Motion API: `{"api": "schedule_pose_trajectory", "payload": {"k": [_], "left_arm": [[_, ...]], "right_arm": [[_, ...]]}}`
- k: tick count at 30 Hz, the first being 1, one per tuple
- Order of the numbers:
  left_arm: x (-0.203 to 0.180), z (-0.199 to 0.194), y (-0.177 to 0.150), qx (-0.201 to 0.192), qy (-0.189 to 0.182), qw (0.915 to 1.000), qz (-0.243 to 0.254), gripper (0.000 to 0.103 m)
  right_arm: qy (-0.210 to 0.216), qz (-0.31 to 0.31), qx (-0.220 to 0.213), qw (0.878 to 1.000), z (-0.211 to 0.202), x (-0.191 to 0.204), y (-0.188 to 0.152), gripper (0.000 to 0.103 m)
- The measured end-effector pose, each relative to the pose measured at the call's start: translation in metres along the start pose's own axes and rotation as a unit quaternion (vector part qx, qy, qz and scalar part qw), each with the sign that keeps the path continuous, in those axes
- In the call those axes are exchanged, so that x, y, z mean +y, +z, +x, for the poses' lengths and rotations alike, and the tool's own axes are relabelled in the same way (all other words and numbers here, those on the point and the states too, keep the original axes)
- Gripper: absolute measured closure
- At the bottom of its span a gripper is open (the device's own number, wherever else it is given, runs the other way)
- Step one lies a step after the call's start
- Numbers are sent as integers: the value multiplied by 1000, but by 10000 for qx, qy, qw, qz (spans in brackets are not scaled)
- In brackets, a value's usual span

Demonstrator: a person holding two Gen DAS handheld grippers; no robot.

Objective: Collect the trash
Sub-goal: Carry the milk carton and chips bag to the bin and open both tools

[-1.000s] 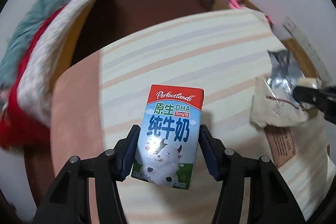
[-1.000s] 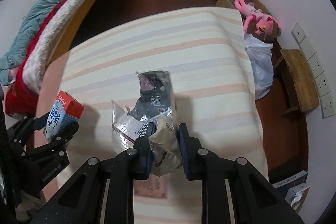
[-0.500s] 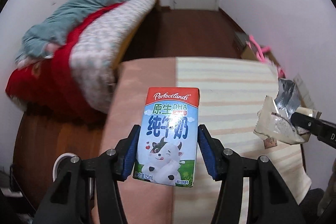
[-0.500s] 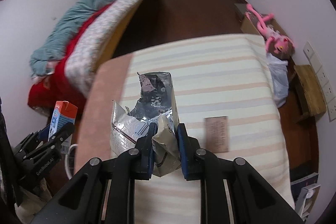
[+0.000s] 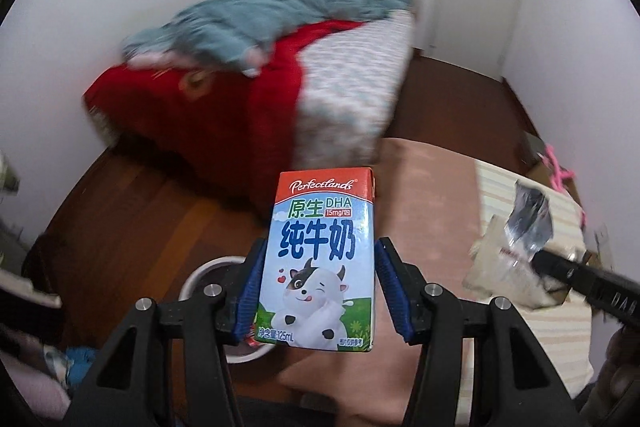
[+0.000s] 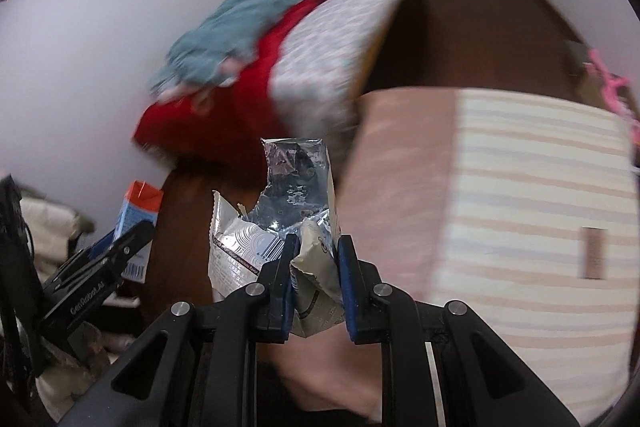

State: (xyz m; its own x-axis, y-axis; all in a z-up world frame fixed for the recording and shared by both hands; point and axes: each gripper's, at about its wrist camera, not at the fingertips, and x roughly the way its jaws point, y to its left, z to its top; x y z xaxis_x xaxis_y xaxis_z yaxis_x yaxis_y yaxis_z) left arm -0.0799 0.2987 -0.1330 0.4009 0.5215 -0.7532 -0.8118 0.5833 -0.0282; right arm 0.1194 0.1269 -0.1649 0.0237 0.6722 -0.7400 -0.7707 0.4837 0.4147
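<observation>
**Both grippers carry trash above the bedside floor**

Left wrist view: the left gripper (image 5: 316,287) pinches a small blue-and-white milk carton with a red top and a cartoon cow (image 5: 320,259) between its blue-padded fingers (image 5: 250,291), one pad on each side wall. The carton stands upright and is held in the air. Directly behind and below the carton lies a round white-rimmed bin with a dark inside (image 5: 208,267), sitting on the dark brown wooden floor (image 5: 132,211). Beyond the carton rises a bed piled with a red blanket (image 5: 208,107) and a rumpled teal blanket (image 5: 272,15). To the right of the carton spreads a pink and cream striped cloth-covered surface (image 5: 436,195). Further right of the carton, the right gripper (image 5: 560,267) enters from the edge, clamping a torn silver foil snack wrapper (image 5: 516,247).

Right wrist view: the right gripper (image 6: 314,275) is pressed together on the crumpled lower part of the torn silver foil snack wrapper (image 6: 288,203), whose ripped top stands open above the fingers. Left of the wrapper, the left gripper (image 6: 104,259) holds the milk carton (image 6: 136,211). Right of the wrapper lies the striped surface (image 6: 532,187), with a small brown rectangular card (image 6: 594,253) flat on it. The red blanket (image 6: 224,107) sits behind the wrapper, blurred.
</observation>
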Motion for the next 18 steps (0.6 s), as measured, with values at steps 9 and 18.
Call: {"api": "schedule_pose_trajectory", "payload": {"k": [9,18], "left_arm": [[127,68,-30,667,450,9913,-1037,53],[202,185,-72,1925,27,9598,-2042,53]], "right_arm": [[249,-611,1007,9927,147,121,-22,83],[-89,-697,2147,9741,305,155,-46,83]]}}
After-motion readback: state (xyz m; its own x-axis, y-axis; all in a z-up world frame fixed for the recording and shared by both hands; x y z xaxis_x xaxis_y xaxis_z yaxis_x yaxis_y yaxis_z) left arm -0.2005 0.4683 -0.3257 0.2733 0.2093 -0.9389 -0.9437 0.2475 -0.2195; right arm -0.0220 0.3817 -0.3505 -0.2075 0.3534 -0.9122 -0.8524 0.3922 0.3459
